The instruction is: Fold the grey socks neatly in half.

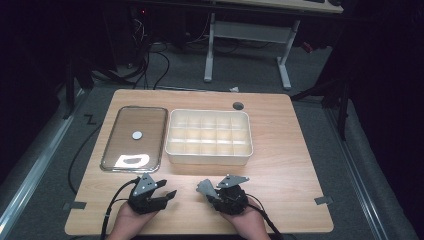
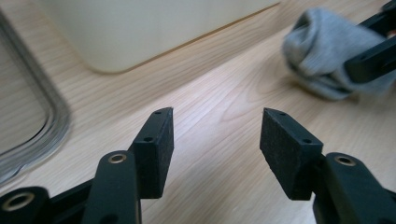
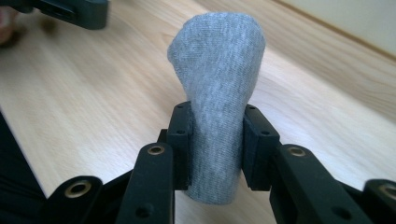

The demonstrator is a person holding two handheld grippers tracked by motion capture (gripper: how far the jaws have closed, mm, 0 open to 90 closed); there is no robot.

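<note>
A rolled grey sock [image 3: 219, 70] stands up between the pads of my right gripper [image 3: 217, 140], which is shut on its lower part. In the high view that gripper [image 1: 207, 192] is near the table's front edge, right of centre, with the sock [image 1: 204, 187] pointing left. My left gripper [image 1: 169, 191] lies a little to its left, pointing right. In its own view my left gripper [image 2: 215, 140] is open with only bare wood between the pads. The sock [image 2: 317, 51] shows ahead at upper right, apart from those pads.
A white compartment box [image 1: 209, 155] stands mid-table, its cells empty. Left of it lies a shallow metal-rimmed tray [image 1: 107, 150] with a small white disc [image 1: 137, 134] in it. A round cable hole [image 1: 238, 105] is behind the box. Tape marks [image 1: 323, 200] the front corners.
</note>
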